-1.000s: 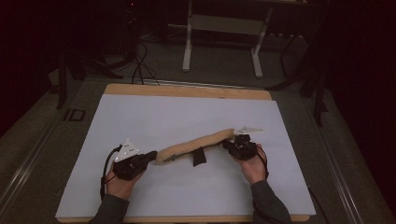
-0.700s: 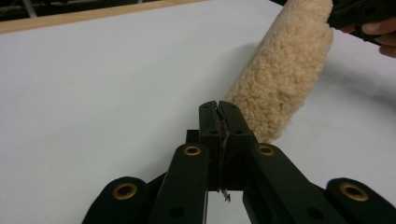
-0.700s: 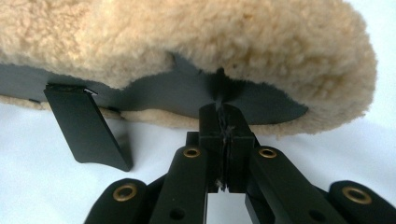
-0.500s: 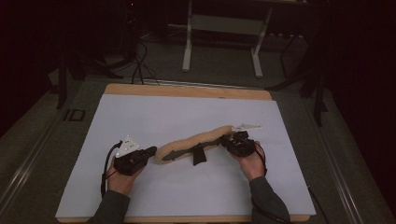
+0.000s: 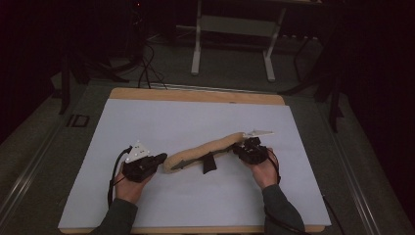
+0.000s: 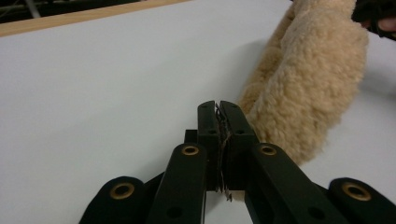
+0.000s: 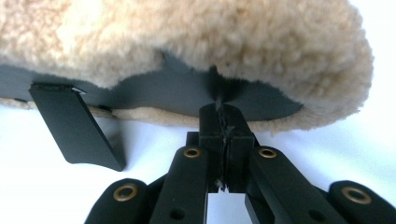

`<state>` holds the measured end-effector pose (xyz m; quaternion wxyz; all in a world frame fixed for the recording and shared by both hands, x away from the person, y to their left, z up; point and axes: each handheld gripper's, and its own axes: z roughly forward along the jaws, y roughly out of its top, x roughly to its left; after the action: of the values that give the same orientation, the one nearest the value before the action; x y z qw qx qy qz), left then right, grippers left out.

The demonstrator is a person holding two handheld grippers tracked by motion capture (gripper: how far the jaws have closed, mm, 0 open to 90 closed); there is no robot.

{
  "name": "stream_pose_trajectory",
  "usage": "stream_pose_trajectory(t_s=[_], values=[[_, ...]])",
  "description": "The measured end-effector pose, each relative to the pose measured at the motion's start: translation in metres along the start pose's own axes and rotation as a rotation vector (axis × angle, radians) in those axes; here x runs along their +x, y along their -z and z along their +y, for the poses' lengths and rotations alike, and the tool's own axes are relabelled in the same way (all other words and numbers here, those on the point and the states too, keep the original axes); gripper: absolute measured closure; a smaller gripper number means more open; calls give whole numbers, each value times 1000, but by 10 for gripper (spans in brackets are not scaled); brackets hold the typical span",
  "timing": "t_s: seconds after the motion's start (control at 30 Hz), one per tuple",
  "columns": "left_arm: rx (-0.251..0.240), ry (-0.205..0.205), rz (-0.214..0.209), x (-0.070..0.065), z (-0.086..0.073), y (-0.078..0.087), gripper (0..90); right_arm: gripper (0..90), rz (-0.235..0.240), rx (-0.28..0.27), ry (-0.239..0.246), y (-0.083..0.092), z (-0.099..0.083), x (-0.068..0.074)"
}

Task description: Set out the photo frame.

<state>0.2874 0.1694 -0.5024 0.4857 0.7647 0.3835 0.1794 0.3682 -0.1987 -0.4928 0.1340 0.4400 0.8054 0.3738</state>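
We pinch the dark backing of the fleece pad [image 5: 205,152] in our right gripper [image 5: 243,149], jaws clamped on it. Our left gripper [image 5: 161,157], jaws closed empty, sits beside the pad's other end, mid-table [image 5: 147,117].

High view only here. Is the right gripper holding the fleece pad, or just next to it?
Observer: Holding. The right gripper is shut on the black lining of the pad, which puckers at the jaw tips.
Operator: Left one?
Observer: The left gripper is shut on nothing. The pad lies just beside its jaws.
Operator: The dark bit by the pad's middle?
Observer: A flat black tab sticking out from the lining's edge.
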Motion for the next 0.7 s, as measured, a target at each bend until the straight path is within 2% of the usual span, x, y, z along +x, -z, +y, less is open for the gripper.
stream_pose_trajectory(t_s=[0.13,0.37,0.7], values=[[6,-14,-3,-4,0,1,887,884,-1,1,-4,-1,0,0],[18,-33,-32,-10,-1,3,890,884,1,-8,-8,-1,3,0],[28,-60,-66,-21,-2,3,899,888,11,-14,2,-3,13,8]])
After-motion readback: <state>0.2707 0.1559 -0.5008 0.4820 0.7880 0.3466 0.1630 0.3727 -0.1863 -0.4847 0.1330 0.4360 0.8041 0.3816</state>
